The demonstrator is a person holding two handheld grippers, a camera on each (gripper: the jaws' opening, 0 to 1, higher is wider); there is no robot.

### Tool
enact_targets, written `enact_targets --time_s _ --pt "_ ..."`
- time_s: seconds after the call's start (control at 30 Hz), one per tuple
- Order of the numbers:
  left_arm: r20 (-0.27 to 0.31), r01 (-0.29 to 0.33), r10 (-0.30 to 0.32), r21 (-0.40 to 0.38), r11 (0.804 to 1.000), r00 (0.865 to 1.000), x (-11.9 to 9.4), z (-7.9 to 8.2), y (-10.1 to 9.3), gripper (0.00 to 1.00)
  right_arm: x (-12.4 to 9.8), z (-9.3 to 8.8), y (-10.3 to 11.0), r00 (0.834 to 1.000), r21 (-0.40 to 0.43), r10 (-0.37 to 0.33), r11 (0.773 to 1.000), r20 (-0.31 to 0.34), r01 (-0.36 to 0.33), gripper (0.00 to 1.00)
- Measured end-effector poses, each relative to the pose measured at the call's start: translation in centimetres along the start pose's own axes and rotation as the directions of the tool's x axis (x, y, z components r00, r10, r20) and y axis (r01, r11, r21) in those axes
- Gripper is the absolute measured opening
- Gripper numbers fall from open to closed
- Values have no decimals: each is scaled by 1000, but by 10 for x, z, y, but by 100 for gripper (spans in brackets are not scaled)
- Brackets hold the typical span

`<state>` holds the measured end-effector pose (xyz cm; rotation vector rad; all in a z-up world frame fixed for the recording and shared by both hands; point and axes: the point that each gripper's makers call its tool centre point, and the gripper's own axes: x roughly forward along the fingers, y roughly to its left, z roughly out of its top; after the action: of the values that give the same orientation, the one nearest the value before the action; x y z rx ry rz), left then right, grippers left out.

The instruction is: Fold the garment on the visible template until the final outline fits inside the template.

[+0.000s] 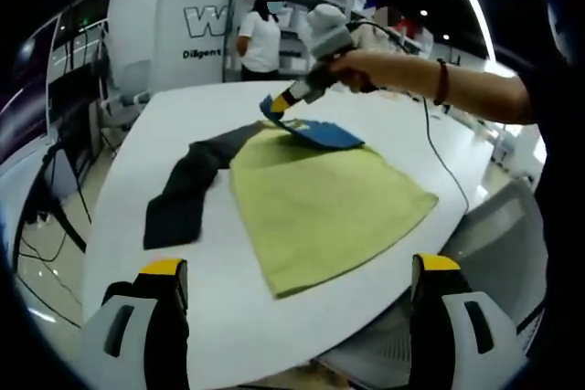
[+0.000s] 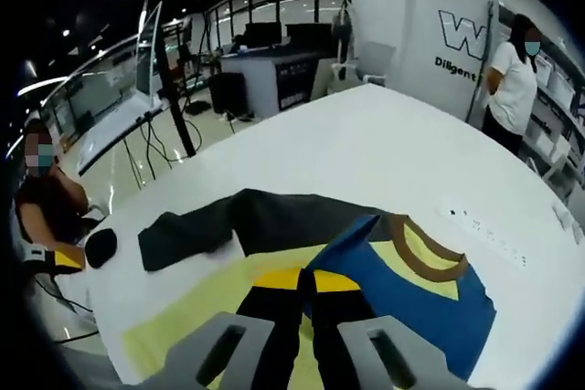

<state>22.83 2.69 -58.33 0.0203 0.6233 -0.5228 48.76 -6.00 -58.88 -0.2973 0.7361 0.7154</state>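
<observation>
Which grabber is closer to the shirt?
The right gripper: it pinches the blue part of the shirt at the far edge. The left gripper hangs open off the near table edge, not touching it.

A large white table (image 1: 274, 317) with a rounded edge takes up the middle of the room. Behind it stands a white wall (image 2: 430, 6) with dark lettering (only part of it readable), and a person in a white shirt (image 2: 514, 79) stands beside shelves (image 2: 559, 89) there. Farther back are desks with dark monitors (image 2: 274, 36). At the side a seated person (image 2: 50, 203) in dark clothes is near the table's edge. A white power strip (image 2: 484, 230) lies on the tabletop.
</observation>
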Motion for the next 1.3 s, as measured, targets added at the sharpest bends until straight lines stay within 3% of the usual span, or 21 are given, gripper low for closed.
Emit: enact_targets --time_s 0.5,0.87,0.97,1.13,1.3 --pt "3 0 0 -7 1000 1000 0 -2 -1 99 23 -23 16 999 -115 6 993 -31 -10 0" --pt "0 -8 8 -16 1000 1000 -1 -5 0 99 30 -24 27 996 -30 88 996 15 -87 1" --pt "1 -11 11 -16 1000 1000 -1 -4 0 99 33 -21 22 995 -12 92 996 34 -92 17" --pt "6 -14 14 -12 1000 1000 -1 0 1 99 24 -24 11 996 11 76 997 56 -77 29" --pt "13 -23 23 -8 1000 1000 0 3 1 99 14 -27 -6 996 65 34 997 80 -39 47"
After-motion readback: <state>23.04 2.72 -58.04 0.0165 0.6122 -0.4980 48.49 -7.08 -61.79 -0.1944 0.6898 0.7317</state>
